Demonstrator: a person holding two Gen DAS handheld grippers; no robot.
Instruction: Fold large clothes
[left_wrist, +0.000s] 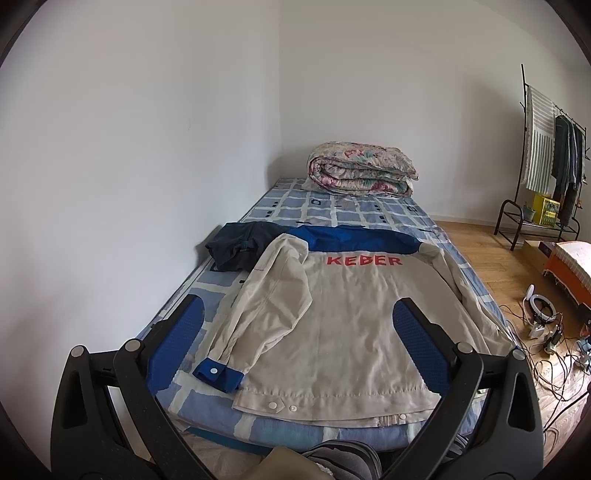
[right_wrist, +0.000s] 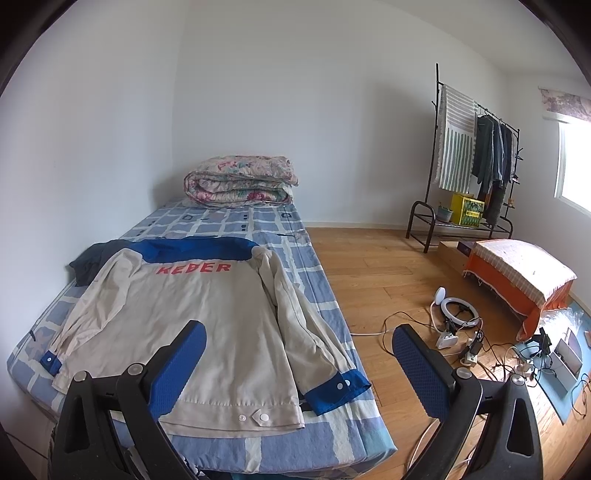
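Observation:
A beige jacket (left_wrist: 351, 317) with a blue yoke, blue cuffs and red lettering lies flat, back up, on the bed (left_wrist: 332, 210); it also shows in the right wrist view (right_wrist: 192, 325). Both sleeves lie along its sides. My left gripper (left_wrist: 297, 314) is open and empty, held above the jacket's hem near the foot of the bed. My right gripper (right_wrist: 297, 339) is open and empty, above the bed's right edge, near the right sleeve's blue cuff (right_wrist: 336, 391).
A dark garment (left_wrist: 240, 243) lies by the wall beside the jacket's shoulder. A folded floral quilt (left_wrist: 362, 166) sits at the bed's head. Right of the bed on the wooden floor are cables and a ring light (right_wrist: 458, 306), an orange-covered stool (right_wrist: 517, 280) and a clothes rack (right_wrist: 476, 155).

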